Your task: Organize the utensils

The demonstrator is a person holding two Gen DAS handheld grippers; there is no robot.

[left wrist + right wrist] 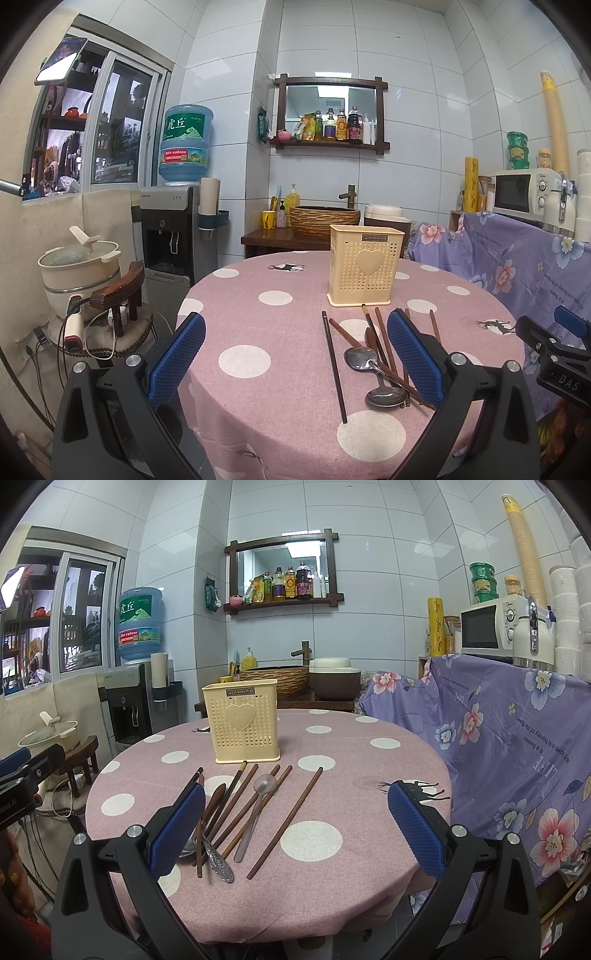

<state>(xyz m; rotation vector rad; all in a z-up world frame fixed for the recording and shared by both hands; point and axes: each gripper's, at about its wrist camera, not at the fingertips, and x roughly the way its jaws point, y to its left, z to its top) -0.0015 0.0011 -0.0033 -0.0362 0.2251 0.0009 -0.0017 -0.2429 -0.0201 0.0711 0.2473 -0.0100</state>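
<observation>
Utensils [243, 812] mid-table (bare cloth [351, 746] around)

Utensil holder [242, 722] upright on the table [369, 812], chopsticks and spoons [240, 812] loose before it, seemingly overlapping

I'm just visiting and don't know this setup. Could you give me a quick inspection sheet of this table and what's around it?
Surface: round table under a pink cloth with white dots.
Job's things: cream perforated utensil holder upright, toward the far side; chopsticks, metal spoons and a clear plastic spoon lie loose in front of it.
Clutter: nothing seen on the table besides these.
Grippers: left gripper and right gripper both open, holding nothing, at the near edge.
Cables: power strip and cords on a stool beside the table.
Surroundings: water dispenser, microwave, basin sink, bottle shelf, floral purple cover.
</observation>
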